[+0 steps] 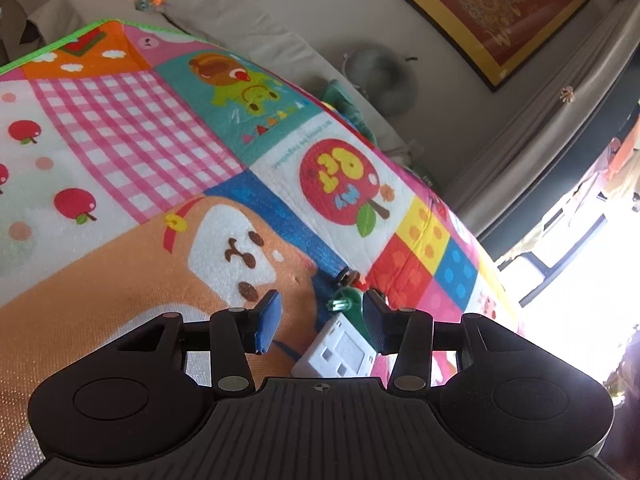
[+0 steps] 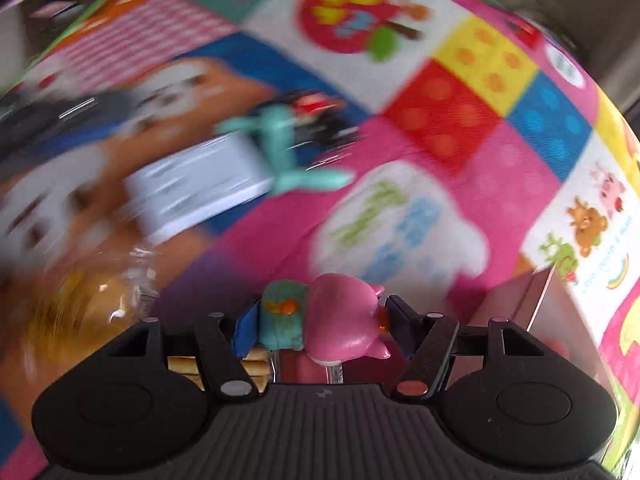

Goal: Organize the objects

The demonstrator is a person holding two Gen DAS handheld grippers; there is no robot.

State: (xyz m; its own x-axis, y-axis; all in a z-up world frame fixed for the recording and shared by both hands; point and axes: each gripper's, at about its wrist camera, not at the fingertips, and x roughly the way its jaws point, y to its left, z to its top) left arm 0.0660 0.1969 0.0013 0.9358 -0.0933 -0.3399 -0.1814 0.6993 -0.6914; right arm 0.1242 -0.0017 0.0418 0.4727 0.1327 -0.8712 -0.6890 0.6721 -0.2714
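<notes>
In the right wrist view my right gripper (image 2: 320, 322) is shut on a small pink pig figure (image 2: 344, 312) with a teal body, one blue pad on each side of it, held above the colourful play mat (image 2: 440, 112). The view is motion-blurred. In the left wrist view my left gripper (image 1: 320, 316) stands open low over the mat (image 1: 160, 152), with nothing pressed between its blue pads (image 1: 267, 322). A white digital device (image 1: 340, 354) lies on the mat under the gap. A green scooter toy (image 1: 346, 300) carrying a small figure sits just beyond it, close to the right pad.
The right wrist view also shows the white device (image 2: 192, 196) and teal scooter toy (image 2: 288, 148), a clear bag of yellow snacks (image 2: 92, 304) at the left, and a pink box (image 2: 520, 308) at the right. A grey sofa (image 1: 240, 16) with plush toys borders the mat's far edge.
</notes>
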